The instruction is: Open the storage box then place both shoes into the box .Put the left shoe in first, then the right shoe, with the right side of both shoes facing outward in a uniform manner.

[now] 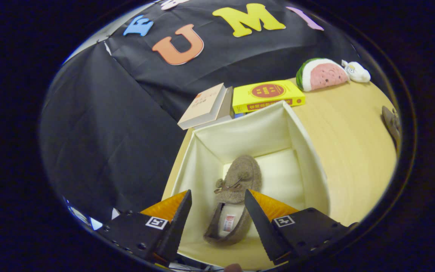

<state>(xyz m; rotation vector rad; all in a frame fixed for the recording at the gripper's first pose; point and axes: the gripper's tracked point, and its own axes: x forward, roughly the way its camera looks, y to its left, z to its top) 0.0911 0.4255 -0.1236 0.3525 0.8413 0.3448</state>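
Observation:
A cream fabric storage box (300, 143) stands open on the wooden table. Inside it lies a brown-grey moccasin shoe (236, 189) with a small bow, sole down on the box floor toward its left side, toe pointing away from me. My gripper (217, 204) hovers above the box with its two black fingers (178, 223) spread on either side of the shoe's heel opening, touching nothing. A second brown shoe (391, 121) rests on the table far to the right of the box, partly cut off.
Beyond the box lie a beige book (204, 105) and a yellow book (266, 96). A watermelon-slice plush (321, 73) and a small white plush (357, 71) sit at the back right. Bare tabletop (349, 151) stretches right of the box.

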